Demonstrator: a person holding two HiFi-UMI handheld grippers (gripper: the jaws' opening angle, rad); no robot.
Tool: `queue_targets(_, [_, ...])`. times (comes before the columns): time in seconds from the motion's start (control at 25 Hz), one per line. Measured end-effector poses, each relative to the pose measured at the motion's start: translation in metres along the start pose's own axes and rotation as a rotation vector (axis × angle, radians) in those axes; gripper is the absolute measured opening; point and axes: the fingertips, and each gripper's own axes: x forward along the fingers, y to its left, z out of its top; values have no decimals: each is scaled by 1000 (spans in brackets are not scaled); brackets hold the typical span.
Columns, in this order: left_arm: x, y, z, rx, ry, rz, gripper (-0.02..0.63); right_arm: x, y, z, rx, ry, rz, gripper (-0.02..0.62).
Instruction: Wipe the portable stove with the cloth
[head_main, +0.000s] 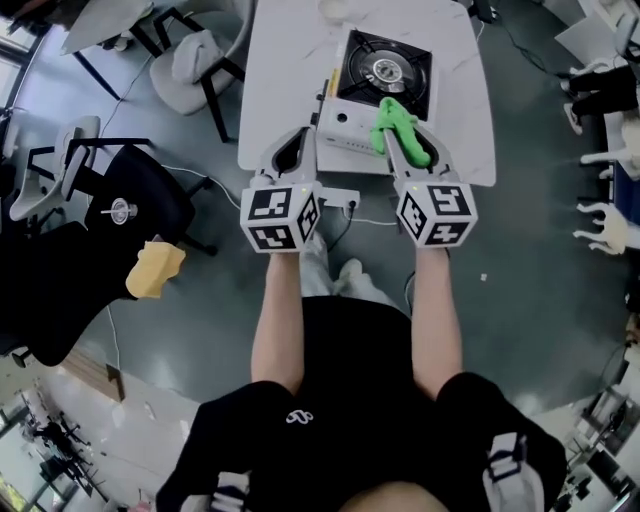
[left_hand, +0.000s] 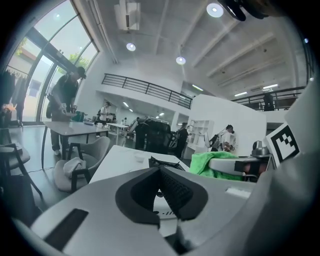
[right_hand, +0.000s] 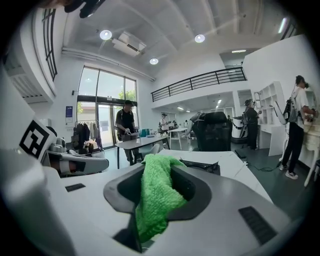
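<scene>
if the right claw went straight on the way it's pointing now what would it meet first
Probably the stove on the white table: the right claw, shut on the green cloth, points at its near side. Height is unclear, so it might skim over the top.

Fluffy green cloth (head_main: 400, 128) – bunched, by the front edge of the white, black-topped portable stove (head_main: 385, 80).

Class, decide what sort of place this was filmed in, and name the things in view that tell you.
Probably an open-plan office or lab workspace: a white table, an office chair, a railed mezzanine, and a person standing at another table.
</scene>
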Motion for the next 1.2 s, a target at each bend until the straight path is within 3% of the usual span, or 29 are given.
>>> queue_targets(0.32, [41,59,-11,-13,78,1,0,83,41,-19,-20,72,71,103])
queue_targets(0.68, [66,85,-32,2,152,-37,0,132,59,-69,-14,174,75,103])
queue_targets(0.96, [88,80,-42,10,196,-86,0,133,49,-105,-56,279,4,103])
queue_targets(1.2, [98,43,-55,12,223,-145,0,109,25,-112,-52,309,-46,104])
